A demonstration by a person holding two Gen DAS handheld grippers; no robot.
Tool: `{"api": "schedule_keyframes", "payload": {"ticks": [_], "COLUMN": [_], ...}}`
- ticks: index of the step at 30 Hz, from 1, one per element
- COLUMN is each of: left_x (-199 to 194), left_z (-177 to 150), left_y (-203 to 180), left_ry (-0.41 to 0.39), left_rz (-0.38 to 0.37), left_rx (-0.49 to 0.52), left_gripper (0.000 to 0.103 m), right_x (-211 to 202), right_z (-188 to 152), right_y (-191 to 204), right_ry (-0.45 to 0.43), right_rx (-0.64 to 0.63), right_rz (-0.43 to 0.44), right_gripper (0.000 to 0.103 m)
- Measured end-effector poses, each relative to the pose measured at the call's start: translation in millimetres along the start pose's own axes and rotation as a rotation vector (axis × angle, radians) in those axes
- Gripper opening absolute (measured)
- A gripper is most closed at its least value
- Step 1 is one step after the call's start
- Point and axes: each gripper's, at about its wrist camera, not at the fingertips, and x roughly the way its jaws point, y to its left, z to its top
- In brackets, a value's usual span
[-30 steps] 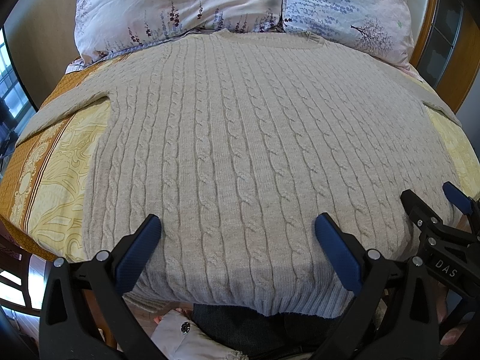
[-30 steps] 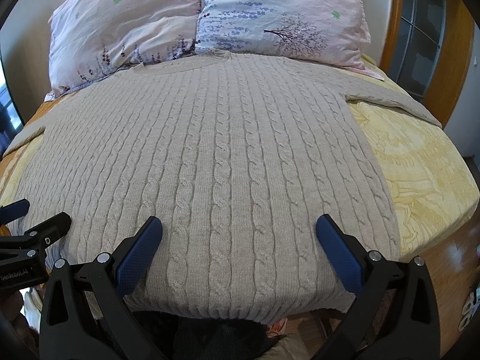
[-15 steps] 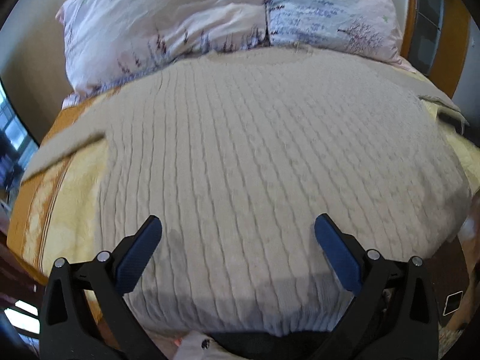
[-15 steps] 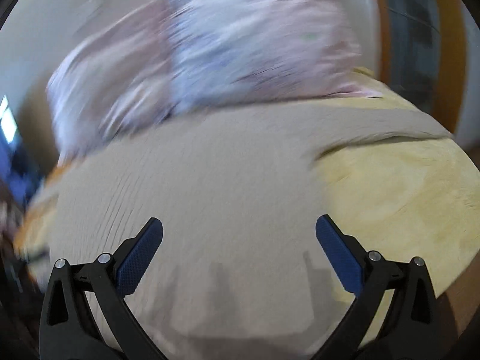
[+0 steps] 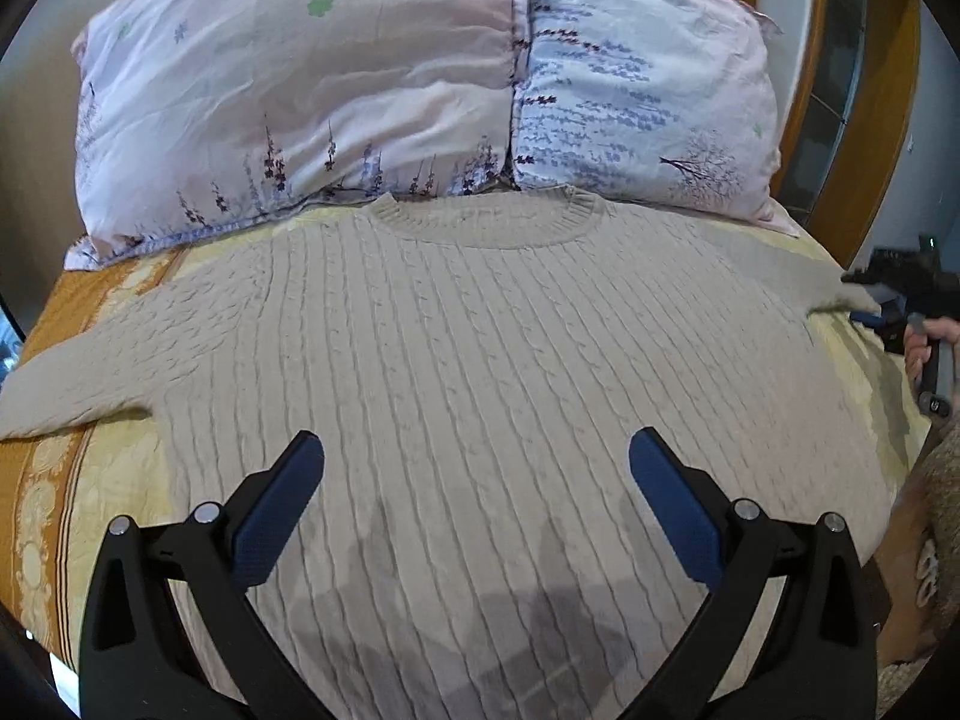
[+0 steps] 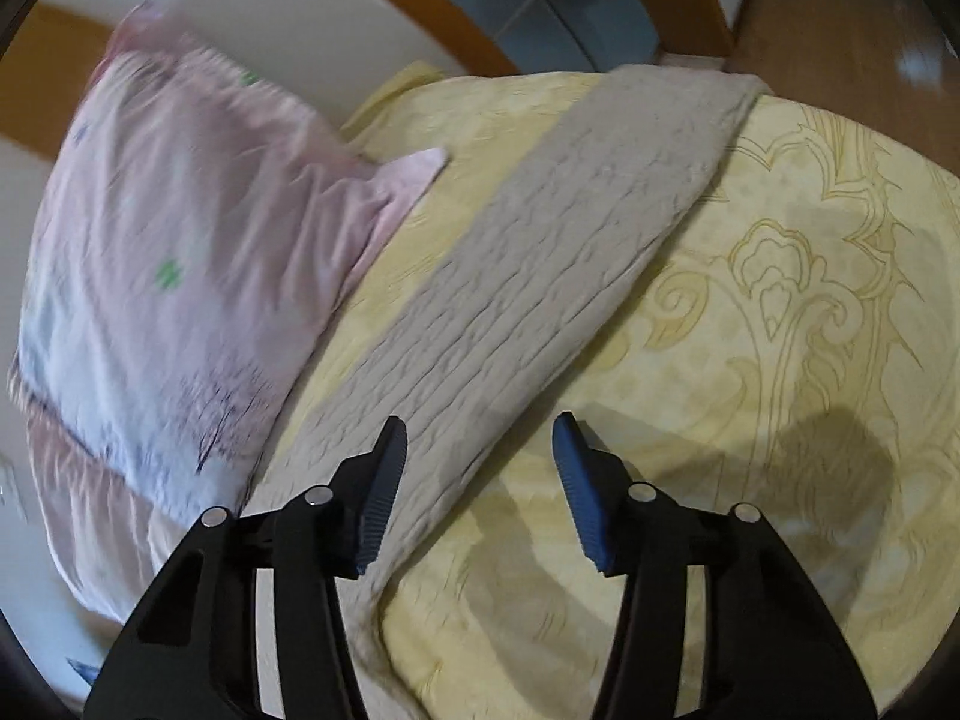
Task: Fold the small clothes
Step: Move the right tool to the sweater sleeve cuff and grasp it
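Cable-knit sweater lies flat on the bed, collar at the far pillows. My left tongs hover spread above its hem. Right tongs, just narrowing, straddle the right sleeve without pinching. Risk: they catch one knit layer, or bedspread with it.

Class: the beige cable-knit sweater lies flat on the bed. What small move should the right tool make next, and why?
Probably ease the right tool down onto the beige cable-knit sweater's sleeve and close. Its jaws, which have just been closing, still stand apart above the sleeve lying on the yellow patterned bedspread, with nothing pinched yet.
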Motion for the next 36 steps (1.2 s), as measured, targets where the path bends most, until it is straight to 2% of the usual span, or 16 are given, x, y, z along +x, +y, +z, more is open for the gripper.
{"api": "schedule_keyframes", "payload": {"ticks": [5, 10, 11, 12, 14, 17, 21, 24, 28, 31, 33, 34, 36], "left_x": [12, 19, 21, 24, 30, 38, 39, 39, 40, 41, 42, 43, 45], "left_z": [17, 30, 32, 33, 36, 38, 38, 38, 41, 41, 41, 41, 40], "left_y": [8, 14, 16, 18, 24, 32, 44, 51, 57, 61, 63, 63, 66], "left_ry": [0.002, -0.006, -0.004, -0.002, 0.010, 0.029, 0.016, -0.002, -0.016, -0.019, -0.019, -0.016, -0.010], "left_rz": [-0.027, -0.015, -0.019, -0.021, -0.023, -0.056, -0.119, -0.163, -0.192, -0.214, -0.230, -0.239, -0.261], "left_rx": [-0.014, -0.008, -0.013, -0.019, -0.040, -0.085, -0.163, -0.218, -0.268, -0.298, -0.318, -0.330, -0.353], "left_gripper": [0.101, 0.101, 0.101, 0.101, 0.101, 0.101, 0.101, 0.101, 0.101, 0.101, 0.101, 0.101, 0.101], "right_x": [4, -1, -3, -2, 0, -11, -33, -48, -58, -39, -19, -1, 24], "right_z": [15, 29, 30, 30, 30, 26, 17, -3, -55, -111, -146, -167, -194], "right_y": [-11, -27, -29, -30, -27, -11, 31, 71, 127, 161, 171, 175, 174], "right_ry": [-0.043, -0.096, -0.108, -0.117, -0.125, -0.190, -0.266, -0.287, -0.222, -0.093, 0.007, 0.077, 0.163], "right_rx": [0.040, 0.084, 0.082, 0.072, 0.028, -0.058, -0.209, -0.331, -0.496, -0.620, -0.682, -0.716, -0.744], "right_rz": [0.009, -0.010, -0.017, -0.030, -0.061, -0.049, 0.014, 0.106, 0.284, 0.375, 0.392, 0.378, 0.341], "right_gripper": [0.047, 0.035, 0.031, 0.020, 0.011, 0.009, 0.009, 0.009, 0.009, 0.009, 0.009, 0.009, 0.009]}}
